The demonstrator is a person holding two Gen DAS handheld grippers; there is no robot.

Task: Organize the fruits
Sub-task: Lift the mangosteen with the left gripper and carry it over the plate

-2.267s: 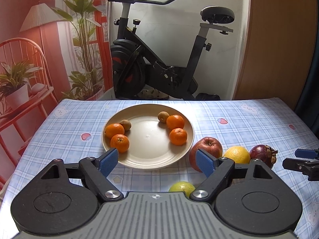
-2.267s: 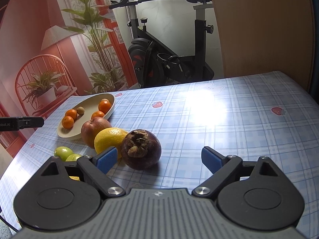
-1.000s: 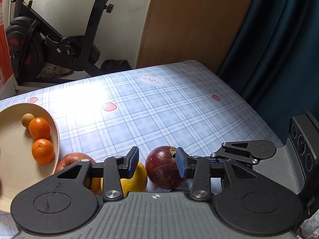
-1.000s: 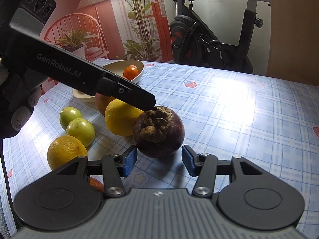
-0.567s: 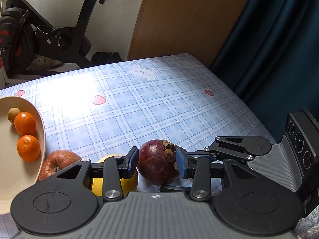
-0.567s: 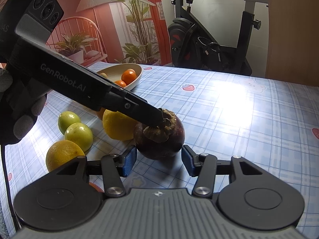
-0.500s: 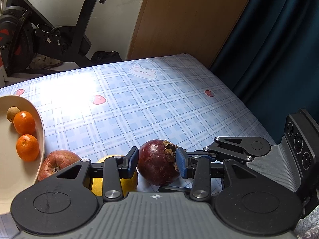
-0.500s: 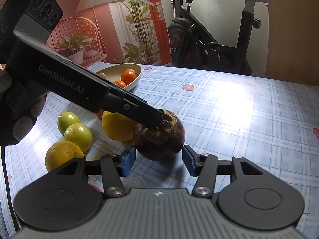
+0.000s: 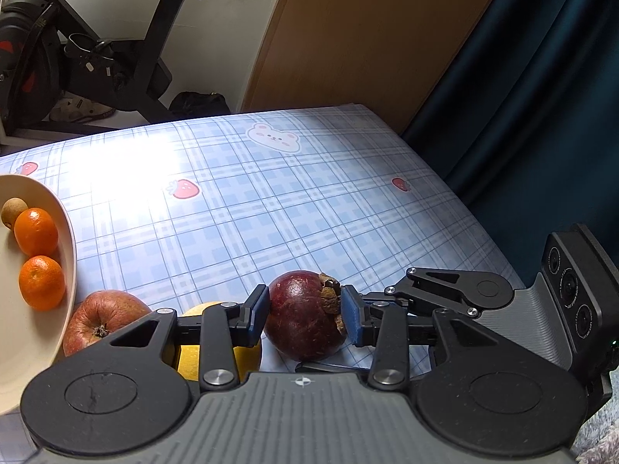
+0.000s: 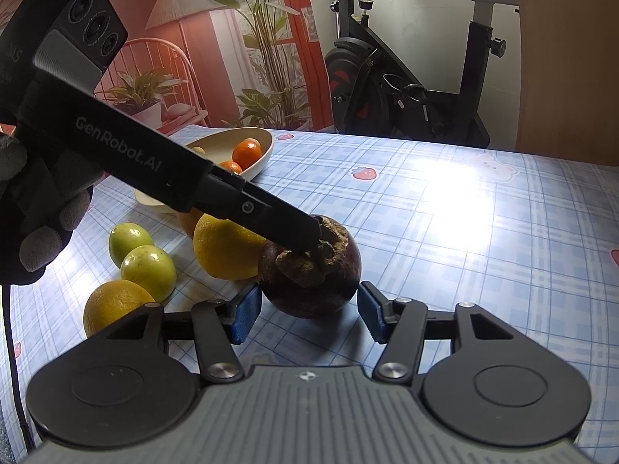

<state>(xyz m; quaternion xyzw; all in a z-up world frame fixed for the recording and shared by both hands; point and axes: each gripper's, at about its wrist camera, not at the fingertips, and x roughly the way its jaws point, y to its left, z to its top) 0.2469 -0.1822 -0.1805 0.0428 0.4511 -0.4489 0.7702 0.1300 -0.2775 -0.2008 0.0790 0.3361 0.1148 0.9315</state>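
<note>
The mangosteen (image 9: 303, 315) is clamped by the left gripper (image 9: 304, 315) on the tablecloth (image 9: 271, 208), beside a lemon (image 10: 226, 249); the right gripper (image 10: 307, 311) is opening, its pads clear of the fruit between them.

Glossy-skinned mangosteen (image 9: 303, 315) with rough dry calyx; matt black plastic left gripper (image 9: 304, 313); shiny tablecloth (image 9: 271, 208).

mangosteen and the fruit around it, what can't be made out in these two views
- Mangosteen underside: left wrist view, hidden by the left hand-held gripper clamped on it, so table contact is unclear.
- Yellow citrus: left wrist view, mostly behind a finger.
- Plate: left wrist view, cut off by the left edge.
- Apple: right wrist view, hidden behind the left hand-held gripper's body.
- Right hand-held gripper: jaws opening around the mangosteen, contact unclear.
</note>
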